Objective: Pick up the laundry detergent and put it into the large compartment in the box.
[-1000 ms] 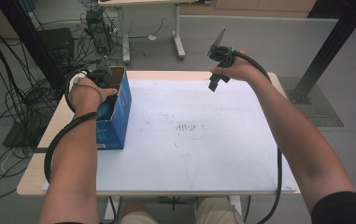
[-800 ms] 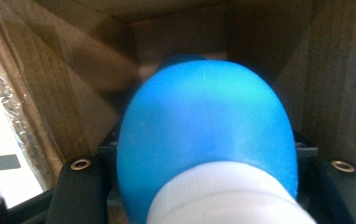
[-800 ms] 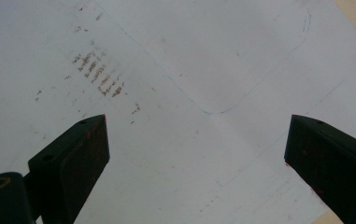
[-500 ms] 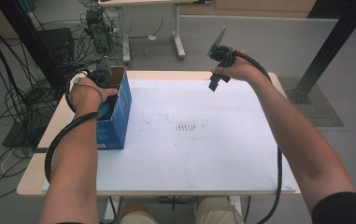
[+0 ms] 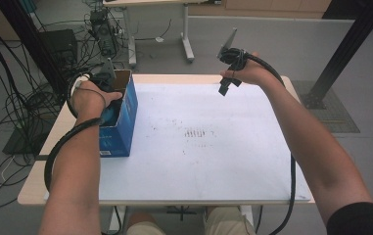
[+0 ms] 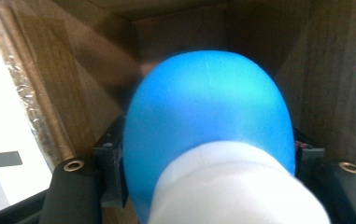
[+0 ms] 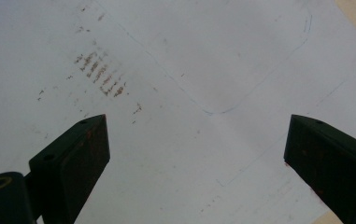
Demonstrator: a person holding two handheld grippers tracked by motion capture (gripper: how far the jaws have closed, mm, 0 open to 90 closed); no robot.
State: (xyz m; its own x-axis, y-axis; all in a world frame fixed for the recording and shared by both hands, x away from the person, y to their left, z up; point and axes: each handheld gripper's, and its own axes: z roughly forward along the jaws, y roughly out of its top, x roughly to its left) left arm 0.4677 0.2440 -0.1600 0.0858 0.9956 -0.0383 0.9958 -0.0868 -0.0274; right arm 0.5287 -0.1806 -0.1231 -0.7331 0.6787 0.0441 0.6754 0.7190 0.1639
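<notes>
Wooden bench (image 5: 47, 191) carried a white sheet (image 5: 213, 161) with brown smudges (image 5: 196, 133) mid-surface and faint blue pen lines (image 7: 241, 100). Blue box (image 5: 120, 122) sat open at the sheet's left edge. Left gripper (image 6: 208, 154) was inside the box, pinching a blue-and-white ball (image 6: 208, 135). Right gripper (image 5: 225, 81) hovered over the far right of the sheet, jaws spread, empty. Grey floor (image 5: 282, 44) had cables (image 5: 12, 107) at left, a second table's legs (image 5: 186, 34) behind, and a black post (image 5: 345, 49) at right.
</notes>
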